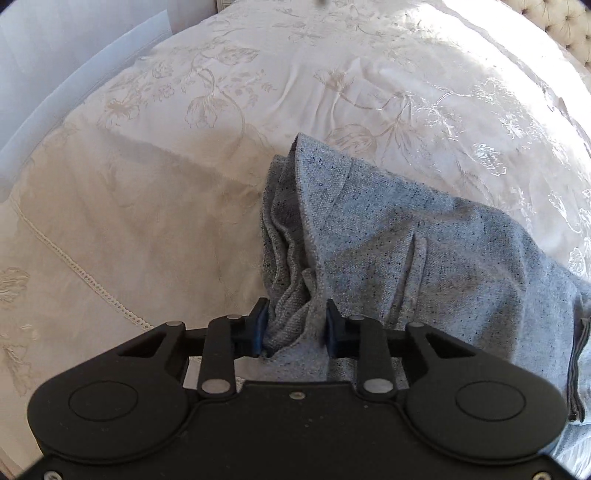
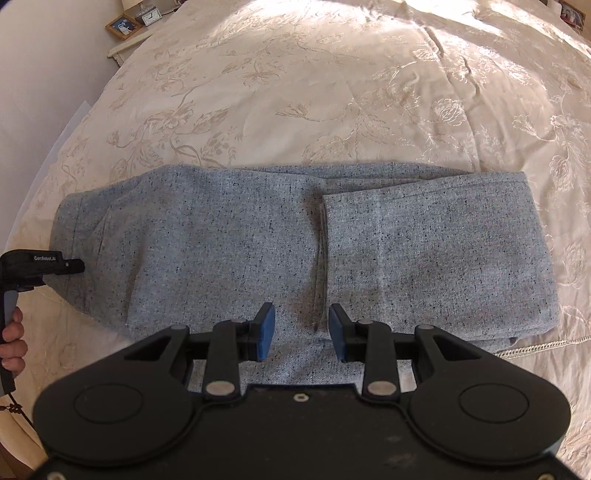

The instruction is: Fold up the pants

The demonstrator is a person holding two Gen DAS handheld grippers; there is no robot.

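Grey speckled pants lie across the bed, with the leg ends folded back over the right half. My right gripper hovers above their near edge, open, with only flat cloth below the gap. In the left wrist view the pants' left end is bunched into ridges, and my left gripper is shut on a gathered fold of that cloth, both blue pads against it. The right wrist view shows the left gripper at the pants' left edge, held by a person's hand.
A cream bedspread with a floral pattern covers the bed. A nightstand with a picture frame and a small clock stands at the far left. A tufted headboard is at the top right, and a pale wall runs along the left.
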